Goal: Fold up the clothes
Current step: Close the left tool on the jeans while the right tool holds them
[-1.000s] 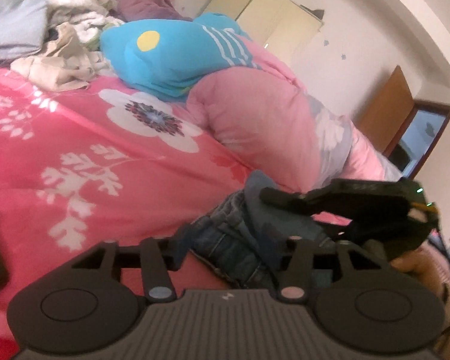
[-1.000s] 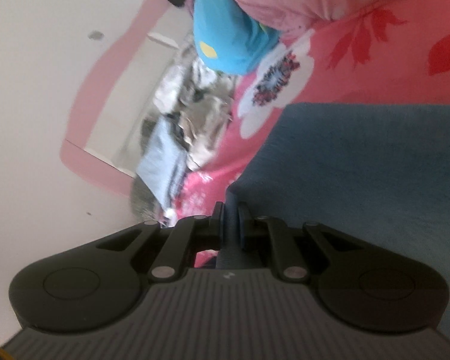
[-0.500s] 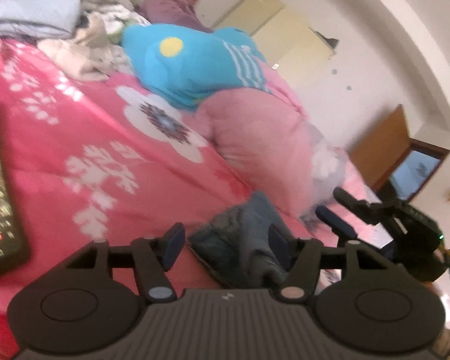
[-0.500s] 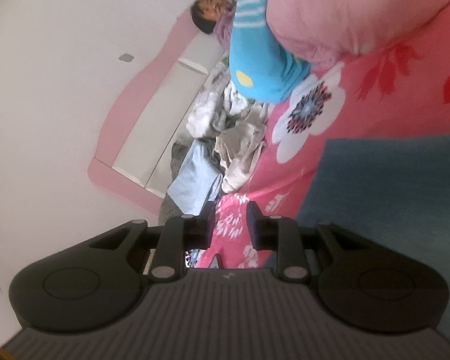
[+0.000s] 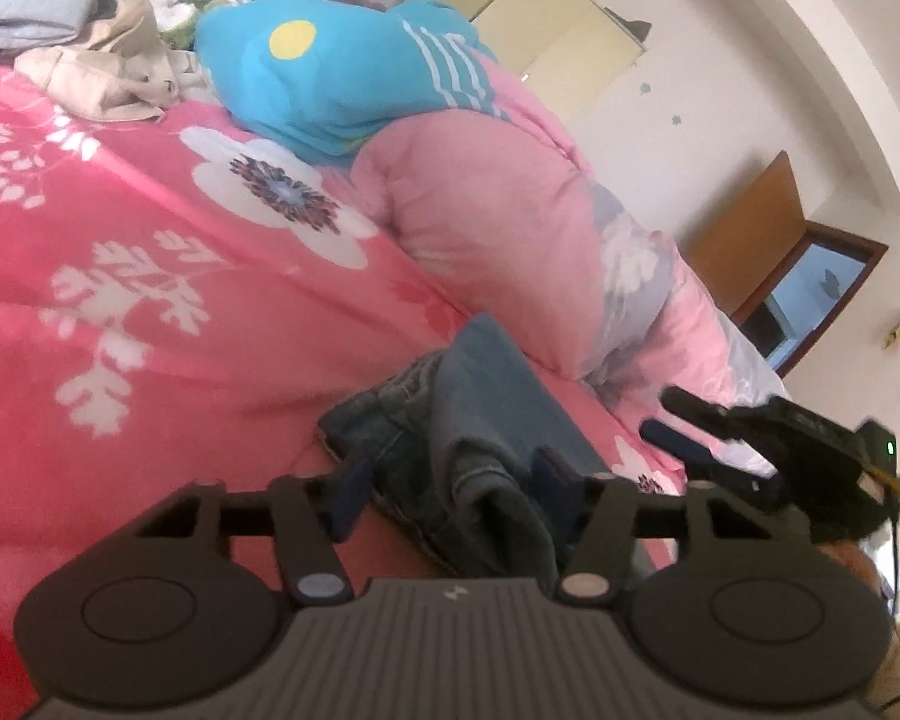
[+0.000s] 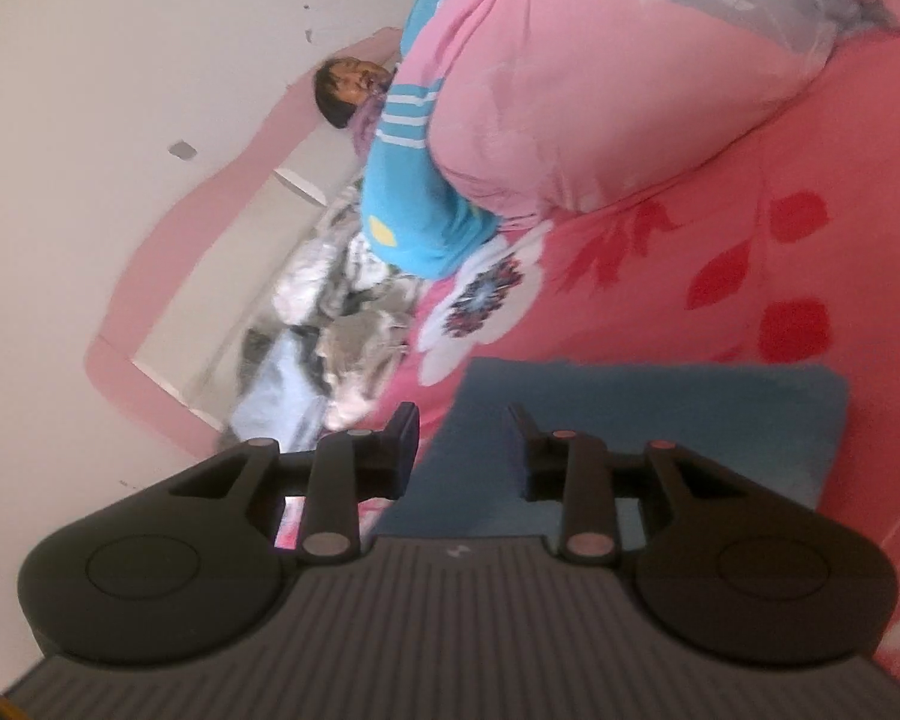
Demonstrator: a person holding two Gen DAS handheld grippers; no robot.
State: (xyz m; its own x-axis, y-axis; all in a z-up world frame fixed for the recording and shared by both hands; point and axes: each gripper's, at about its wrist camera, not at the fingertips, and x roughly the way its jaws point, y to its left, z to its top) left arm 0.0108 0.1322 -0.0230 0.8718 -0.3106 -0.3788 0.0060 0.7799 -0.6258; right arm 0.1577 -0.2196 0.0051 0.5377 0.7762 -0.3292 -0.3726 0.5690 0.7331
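Denim jeans (image 5: 474, 456) lie folded on the pink bedspread (image 5: 150, 300) (floral print) between the closing jaws of the left gripper (image 5: 450, 483), while the right gripper (image 6: 462, 450) spreads beside them, empty.

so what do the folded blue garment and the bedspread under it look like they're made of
The folded blue garment looks like denim, probably jeans: faded blue with a matte face, thick stitched seams and a heavy hem at its edge. The bedspread looks like soft printed fabric, maybe cotton or a brushed blend: matte pink with white flowers and shallow wrinkles. The blur leaves the weave unclear.
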